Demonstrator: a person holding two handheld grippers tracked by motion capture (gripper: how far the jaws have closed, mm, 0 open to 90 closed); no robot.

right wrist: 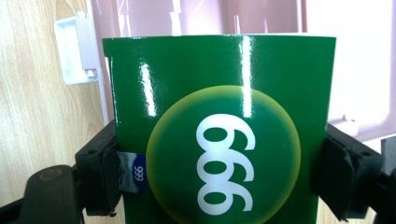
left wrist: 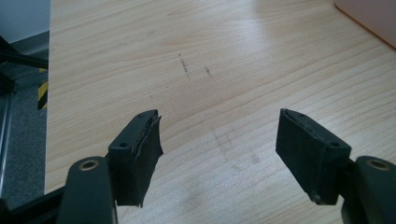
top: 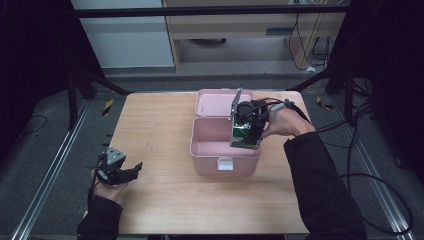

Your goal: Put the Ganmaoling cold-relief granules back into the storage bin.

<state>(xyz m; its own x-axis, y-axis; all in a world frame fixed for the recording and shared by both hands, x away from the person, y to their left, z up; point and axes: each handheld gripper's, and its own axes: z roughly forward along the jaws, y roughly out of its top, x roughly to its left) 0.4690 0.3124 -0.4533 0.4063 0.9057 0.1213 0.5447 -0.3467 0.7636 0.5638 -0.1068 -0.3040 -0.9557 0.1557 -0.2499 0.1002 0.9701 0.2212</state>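
Right gripper (right wrist: 219,177) clamps a green box (right wrist: 219,116) over the open pink case (top: 210,135), frame centre, seemingly above its rim; left gripper (left wrist: 219,154) gapes empty lower left.

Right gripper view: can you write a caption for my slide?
Right gripper clamps a green box marked 999 above the open pink case.

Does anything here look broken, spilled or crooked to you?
Nothing spilled. The left gripper's left pad looks frayed and ragged along its edge, and the wooden table has a few dark scuff marks. The green box held by the right gripper over the open pink case looks undamaged.
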